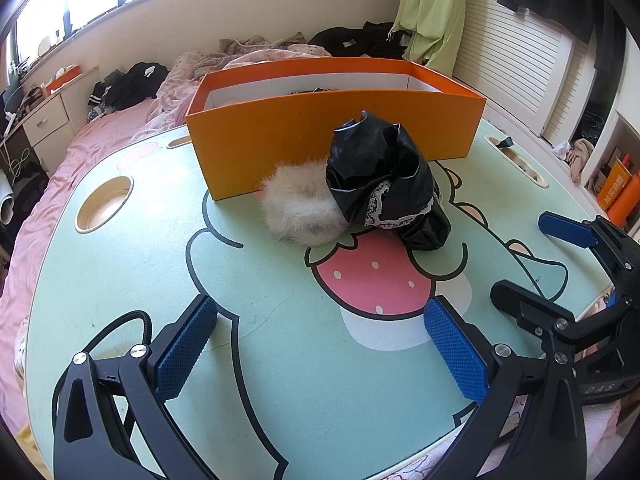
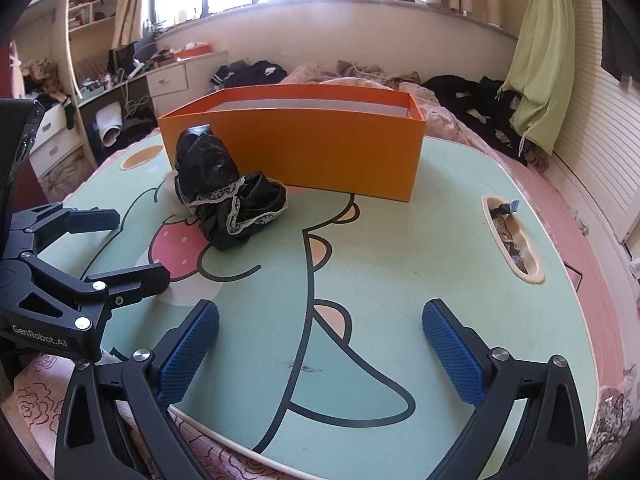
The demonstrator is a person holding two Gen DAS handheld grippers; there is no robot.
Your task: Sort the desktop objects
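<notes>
A crumpled black shiny garment with white lace trim (image 1: 384, 184) (image 2: 226, 192) lies on the mint cartoon-print lap table (image 1: 120, 272) (image 2: 420, 248), touching a white fluffy ball (image 1: 300, 206) (image 2: 170, 192) on its left. Both rest against the front wall of an open orange box (image 1: 280, 132) (image 2: 320, 148). My left gripper (image 1: 320, 344) (image 2: 112, 248) is open near the table's front edge, empty, well short of the objects. My right gripper (image 2: 320, 352) (image 1: 536, 256) is open and empty, over the table's right half.
The table has a round cup recess (image 1: 104, 204) at the left and a long slot (image 2: 512, 240) holding small wrappers at the right. It sits on a pink bed (image 1: 40, 208) strewn with dark clothes (image 1: 128, 80). A desk with drawers (image 2: 168, 80) stands at the far left.
</notes>
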